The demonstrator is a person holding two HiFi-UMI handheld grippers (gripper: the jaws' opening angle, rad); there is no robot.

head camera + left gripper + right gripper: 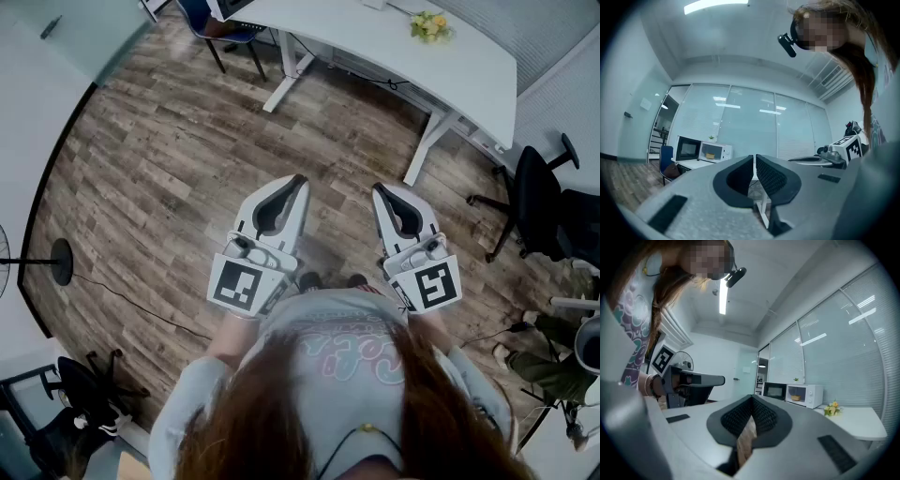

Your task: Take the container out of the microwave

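Note:
Two microwaves stand side by side on a far white table: a black one [688, 149] and a white one [715, 152]. A small yellow container [710, 156] shows inside the white one [806, 394], and it appears again in the right gripper view [795, 398]. Both grippers are far from it, held level in front of the person over the wooden floor. The left gripper [300, 180] is shut with nothing between its jaws [754, 157]. The right gripper [378, 190] is likewise shut and empty [751, 398].
A long white desk [375, 47] with yellow flowers [429, 26] runs across ahead. A black office chair [534, 202] stands at the right, a blue chair [225, 28] at the top. A fan's round base [61, 261] sits on the floor at the left.

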